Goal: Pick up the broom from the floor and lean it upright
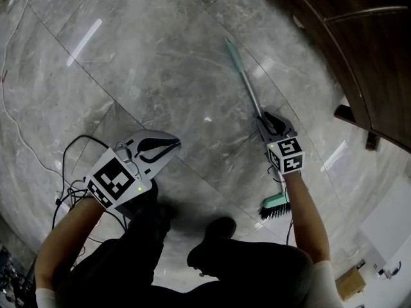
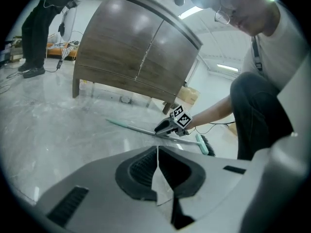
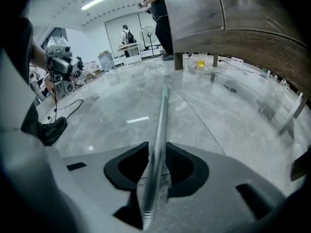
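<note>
Broom handle (image 3: 163,106), inside right gripper (image 3: 156,147), jaws apart

Wooden cabinet (image 2: 136,47), grey marble floor (image 1: 148,63), cardboard box (image 1: 350,281)

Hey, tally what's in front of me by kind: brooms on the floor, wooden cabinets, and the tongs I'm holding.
broom: 1
wooden cabinet: 1
tongs: 2 (left tongs, right tongs)
Total: 4
</note>
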Tool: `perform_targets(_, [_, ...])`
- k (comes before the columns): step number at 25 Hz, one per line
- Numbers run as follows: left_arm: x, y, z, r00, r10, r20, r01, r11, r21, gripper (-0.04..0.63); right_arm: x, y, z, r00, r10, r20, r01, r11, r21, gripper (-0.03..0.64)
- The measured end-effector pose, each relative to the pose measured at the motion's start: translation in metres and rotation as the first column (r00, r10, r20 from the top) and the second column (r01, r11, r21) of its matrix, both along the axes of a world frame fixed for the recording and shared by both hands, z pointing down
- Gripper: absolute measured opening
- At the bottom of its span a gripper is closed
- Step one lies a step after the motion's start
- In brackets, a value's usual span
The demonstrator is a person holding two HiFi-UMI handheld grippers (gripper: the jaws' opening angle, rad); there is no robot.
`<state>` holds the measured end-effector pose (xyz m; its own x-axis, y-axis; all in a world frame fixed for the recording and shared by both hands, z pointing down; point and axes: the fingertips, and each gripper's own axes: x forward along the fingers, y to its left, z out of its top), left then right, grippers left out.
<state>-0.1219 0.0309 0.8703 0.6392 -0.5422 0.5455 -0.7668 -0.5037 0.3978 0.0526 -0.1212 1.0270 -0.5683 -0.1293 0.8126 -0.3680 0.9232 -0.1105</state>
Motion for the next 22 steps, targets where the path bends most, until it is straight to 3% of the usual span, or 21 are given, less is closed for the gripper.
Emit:
perform_targets(3, [-0.009,-0.001,0.002,1.0,-0.017,0.001,0.017,1.0,-0.007,0.011,0.004,0.002,0.016,0.999,0.003,-0.035,-0.004,1.0,-0.011,0.11])
perform_targets(6, [-0.014,-0.007,-0.001,1.0,-0.024,-0.001,0.024,1.0,-0.007,0.011,0.005,-0.002,0.019,0.996,0.086,0.001,-0.086,0.995,-0.043,0.087])
perform_targets(11, [-0.009,-0.016,-0.007,1.0,0.005,0.007,-0.005,1.0,0.015,0.011,0.008,-0.003,0.011,0.992,0.125,-0.004,-0.124,0.987,-0.099,0.081])
perform_targets(17, [0.006,-0.032,-0.031,0.996,0.068,0.049,-0.071,0.996,0.054,0.011,0.013,-0.009,-0.05,0.984,0.156,0.086,-0.145,0.982,-0.123,0.08])
perform_targets(22, [0.02,-0.073,-0.075,0.997,0.073,0.024,-0.076,0.99,0.116,0.011,0.028,-0.029,-0.118,0.969,0.182,0.165,-0.17,0.982,-0.083,0.08])
